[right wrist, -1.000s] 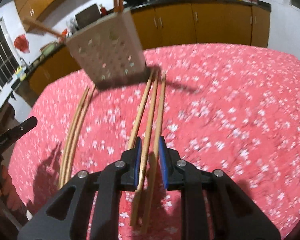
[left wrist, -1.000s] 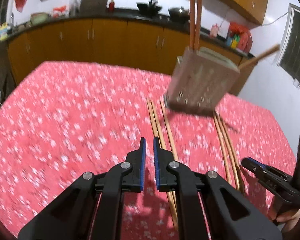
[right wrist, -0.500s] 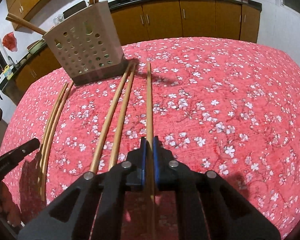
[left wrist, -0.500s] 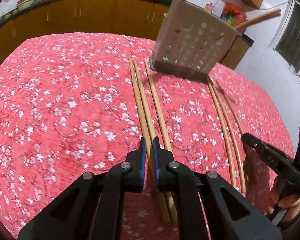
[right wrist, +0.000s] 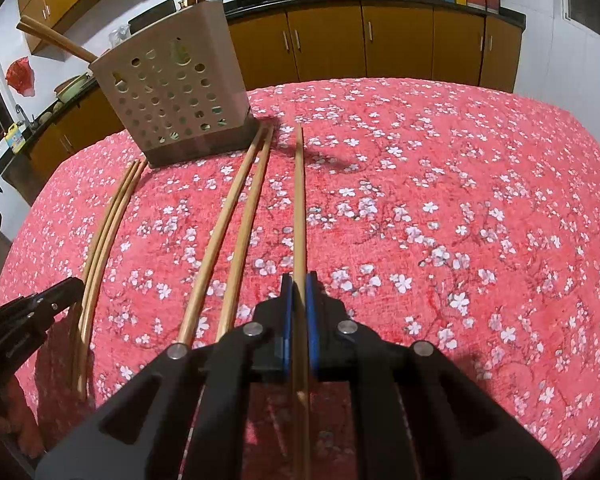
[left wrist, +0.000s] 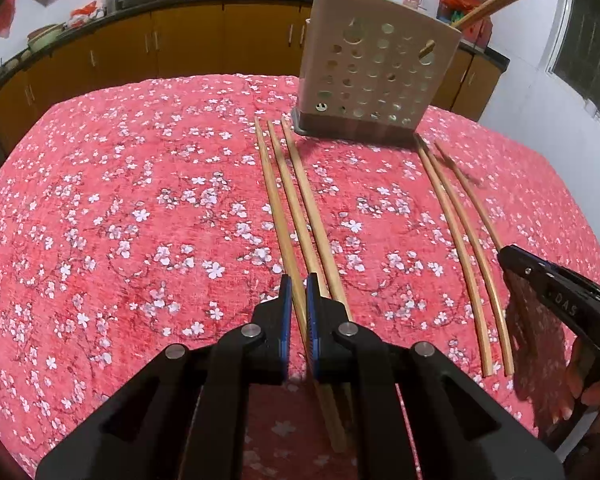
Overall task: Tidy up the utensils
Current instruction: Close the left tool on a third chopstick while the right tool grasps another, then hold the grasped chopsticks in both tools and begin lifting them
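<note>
**Both tools on chopsticks, holder waiting at the far side**

The step in hand looks like the pick-up: loose chopsticks lie on the red flowered surface [left wrist: 100,220] and must go into the perforated holder [left wrist: 376,76], which stands upright at the far side and already carries a few sticks, one leaning out to the right [left wrist: 496,0].

In the left wrist view, the left tool [left wrist: 299,300] has its pads drawn close on the leftmost chopstick [left wrist: 274,200] of a group of three that runs from near the tool to just short of the holder's base. The pads sit against both sides of the stick, so I judge it gripped. Its two neighbours lie just beside it on the right. A thinner set of curved chopsticks [left wrist: 456,236] lies well apart to the right.

In the right wrist view, the right tool [right wrist: 299,296] is clamped on a single chopstick [right wrist: 299,208] that passes straight through between the pads, its far tip pointing toward the holder [right wrist: 172,92], which stands far and left.

Next, each stick probably needs lifting clear without dragging its neighbours, tipping toward upright, and lowering into the holder's open top. The tight spacing on the left side is the likely snag.
</note>
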{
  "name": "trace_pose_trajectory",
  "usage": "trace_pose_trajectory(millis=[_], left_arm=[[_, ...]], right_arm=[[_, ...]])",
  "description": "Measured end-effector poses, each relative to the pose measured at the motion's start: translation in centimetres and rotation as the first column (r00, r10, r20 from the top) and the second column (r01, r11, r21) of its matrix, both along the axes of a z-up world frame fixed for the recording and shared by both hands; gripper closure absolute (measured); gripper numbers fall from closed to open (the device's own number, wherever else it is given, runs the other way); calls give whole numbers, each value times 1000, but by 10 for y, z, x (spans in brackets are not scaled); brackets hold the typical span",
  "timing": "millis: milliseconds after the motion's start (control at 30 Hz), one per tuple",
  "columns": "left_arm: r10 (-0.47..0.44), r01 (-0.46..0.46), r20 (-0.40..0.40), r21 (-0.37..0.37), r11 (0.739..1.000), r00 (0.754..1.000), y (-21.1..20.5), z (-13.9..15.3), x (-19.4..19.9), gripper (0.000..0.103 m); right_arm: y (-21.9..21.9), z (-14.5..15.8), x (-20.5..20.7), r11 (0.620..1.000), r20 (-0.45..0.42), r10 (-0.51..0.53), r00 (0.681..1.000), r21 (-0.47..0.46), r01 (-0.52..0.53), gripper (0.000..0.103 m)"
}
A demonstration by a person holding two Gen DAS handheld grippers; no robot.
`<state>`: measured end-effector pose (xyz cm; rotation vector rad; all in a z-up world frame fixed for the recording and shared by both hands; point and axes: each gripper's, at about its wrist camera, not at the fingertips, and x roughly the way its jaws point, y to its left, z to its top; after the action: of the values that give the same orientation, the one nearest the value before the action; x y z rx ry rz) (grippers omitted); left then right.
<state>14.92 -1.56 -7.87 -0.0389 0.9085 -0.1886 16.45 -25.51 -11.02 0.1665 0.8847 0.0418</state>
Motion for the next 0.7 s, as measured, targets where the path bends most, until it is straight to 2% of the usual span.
trace_pose_trajectory(millis=[133, 367, 567, 700], left_arm=[[12, -13, 15, 49, 999, 1000, 0, -1, 3, 95], [101, -102, 16, 70, 992, 995, 36, -4, 25, 95], [113, -114, 16, 48, 992, 993, 62, -5, 35, 95], [107, -109, 35, 55, 993, 994, 64, -6, 32, 95]], right_arm=[[3, -1, -2, 1000, 9, 8, 1000, -22, -8, 94], [-3, 0, 9, 999, 18, -4, 1000, -34, 5, 95], [-12, -2, 22, 999, 26, -36, 999, -29, 37, 95], [-15, -4, 23, 999, 25, -40, 999, -15, 40, 95]])
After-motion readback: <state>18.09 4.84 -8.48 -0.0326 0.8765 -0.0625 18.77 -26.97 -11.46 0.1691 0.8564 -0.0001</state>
